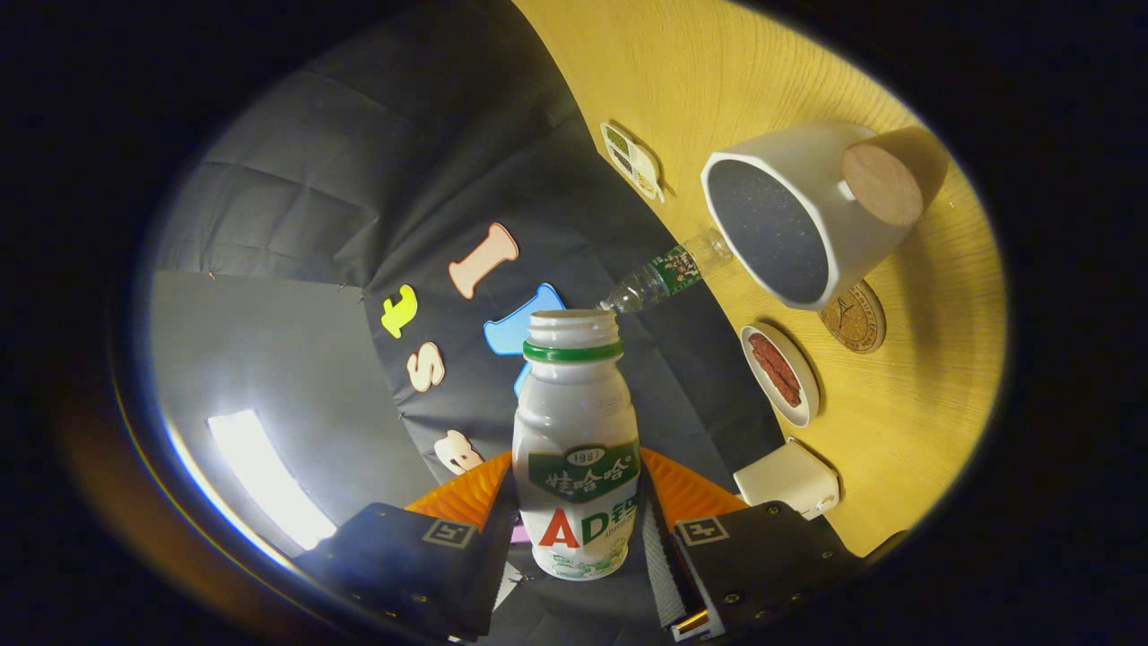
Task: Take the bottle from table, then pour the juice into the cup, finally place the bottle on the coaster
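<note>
My gripper (pixel 574 507) is shut on a small white juice bottle (pixel 576 431) with a green neck ring and no cap; both orange fingers (pixel 689 492) press on its sides. The whole view is rolled, so the wooden table (pixel 906 431) stands up along the right and the bottle lies tipped over relative to it. Beyond the bottle's mouth and to the right is the white cup (pixel 789 215), dark inside, with a round wooden knob on its side. No juice is seen flowing. The round cork coaster (pixel 854 316) lies just past the cup's base.
A small white dish with red pieces (pixel 780 372) lies between the coaster and a white box (pixel 789 480) near the right finger. A clear plastic bottle (pixel 668 274) lies by the cup's rim. A little tray with green contents (pixel 632 160) sits farther along the table's edge.
</note>
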Demonstrator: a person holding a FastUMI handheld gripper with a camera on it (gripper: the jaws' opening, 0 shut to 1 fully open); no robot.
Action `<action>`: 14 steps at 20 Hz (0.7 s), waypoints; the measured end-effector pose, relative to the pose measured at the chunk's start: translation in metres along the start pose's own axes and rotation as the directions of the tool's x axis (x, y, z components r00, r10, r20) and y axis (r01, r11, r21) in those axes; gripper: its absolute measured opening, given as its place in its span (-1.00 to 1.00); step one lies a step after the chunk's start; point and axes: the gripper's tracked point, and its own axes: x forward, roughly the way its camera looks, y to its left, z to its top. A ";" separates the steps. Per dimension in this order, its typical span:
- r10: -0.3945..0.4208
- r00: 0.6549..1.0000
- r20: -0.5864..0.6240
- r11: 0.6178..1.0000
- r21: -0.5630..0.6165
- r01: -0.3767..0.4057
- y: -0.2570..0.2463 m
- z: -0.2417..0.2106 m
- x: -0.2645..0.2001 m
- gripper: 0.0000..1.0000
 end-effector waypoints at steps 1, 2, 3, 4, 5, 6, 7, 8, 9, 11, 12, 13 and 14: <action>-0.001 1.000 0.003 1.000 0.007 0.001 0.000 0.000 0.000 0.33; -0.003 1.000 0.005 1.000 0.015 0.002 0.001 0.000 0.003 0.33; -0.004 1.000 0.006 1.000 0.022 0.004 0.001 0.000 0.006 0.33; -0.007 1.000 0.006 1.000 0.029 0.006 0.000 -0.001 0.006 0.33; -0.006 1.000 0.007 0.999 0.035 0.006 0.000 0.000 0.006 0.33; -0.005 1.000 0.009 0.999 0.042 0.005 0.000 0.000 0.005 0.33; -0.005 1.000 0.011 0.999 0.047 0.005 0.000 0.001 0.005 0.33; -0.004 1.000 0.013 0.999 0.052 0.003 0.001 0.002 0.005 0.33; -0.004 1.000 0.016 0.998 0.057 0.003 0.002 0.003 0.006 0.33; -0.004 1.000 0.021 0.998 0.062 0.003 0.003 0.005 0.009 0.33; -0.004 1.000 0.023 0.998 0.065 0.003 0.003 0.006 0.008 0.33; -0.005 1.000 0.025 0.998 0.068 0.003 0.003 0.006 0.007 0.33; -0.005 1.000 0.027 0.997 0.072 0.003 0.003 0.007 0.007 0.33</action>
